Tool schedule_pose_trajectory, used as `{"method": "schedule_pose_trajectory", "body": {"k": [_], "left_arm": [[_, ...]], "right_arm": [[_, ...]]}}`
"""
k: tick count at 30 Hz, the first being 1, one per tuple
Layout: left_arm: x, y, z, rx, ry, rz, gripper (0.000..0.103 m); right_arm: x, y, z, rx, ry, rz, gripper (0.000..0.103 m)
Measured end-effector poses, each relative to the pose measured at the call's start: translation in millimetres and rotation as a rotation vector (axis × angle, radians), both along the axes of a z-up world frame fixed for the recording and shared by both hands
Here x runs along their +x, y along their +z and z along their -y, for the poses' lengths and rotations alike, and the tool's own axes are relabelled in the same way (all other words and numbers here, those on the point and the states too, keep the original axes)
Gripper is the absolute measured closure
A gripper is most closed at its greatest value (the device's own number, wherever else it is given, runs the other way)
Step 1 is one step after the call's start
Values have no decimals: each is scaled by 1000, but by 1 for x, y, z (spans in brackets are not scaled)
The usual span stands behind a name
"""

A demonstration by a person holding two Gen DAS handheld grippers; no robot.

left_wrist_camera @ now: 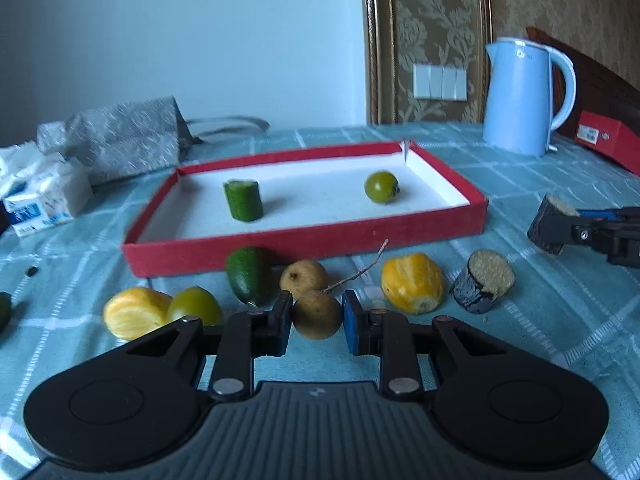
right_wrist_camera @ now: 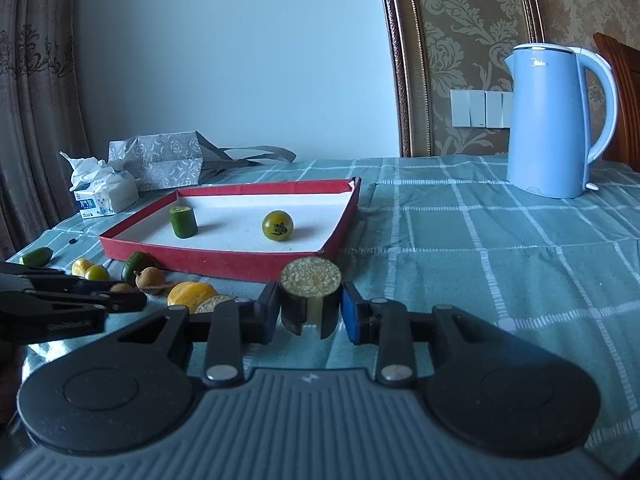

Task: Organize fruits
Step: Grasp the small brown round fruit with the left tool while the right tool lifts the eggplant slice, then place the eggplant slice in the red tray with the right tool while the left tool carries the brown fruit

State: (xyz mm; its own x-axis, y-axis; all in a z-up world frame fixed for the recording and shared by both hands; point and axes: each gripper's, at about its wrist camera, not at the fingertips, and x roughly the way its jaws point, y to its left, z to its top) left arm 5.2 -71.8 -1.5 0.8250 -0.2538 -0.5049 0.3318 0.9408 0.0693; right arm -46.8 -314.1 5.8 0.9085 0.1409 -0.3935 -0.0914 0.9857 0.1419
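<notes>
Fruit is scattered over a surface draped in teal checked cloth. A round, matt brown longan on a thin twig is clamped between the jaws of the left gripper. A dark-skinned cylindrical chunk with a grainy pale cut face is pinched in the right gripper. In the shallow red cardboard tray, a green cucumber stub and a smooth green tomato are seen on the white lining

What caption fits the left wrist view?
Left hand-held gripper shut on a brown longan before the red tray.
</notes>
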Motion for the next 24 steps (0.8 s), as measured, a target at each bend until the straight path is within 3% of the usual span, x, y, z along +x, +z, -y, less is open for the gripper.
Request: {"method": "schedule_pose_trajectory", "body": {"k": [9, 13, 24], "left_arm": [[-2, 13, -31, -44, 168, 88, 78], [6, 13, -48, -78, 221, 81, 78], [14, 10, -76, -152, 273, 72, 78]], "right_arm": [[-3, 3, -2, 1, -16, 34, 72], [-4, 5, -7, -10, -26, 43, 72], [-4, 18, -48, -24, 20, 76, 72]]}}
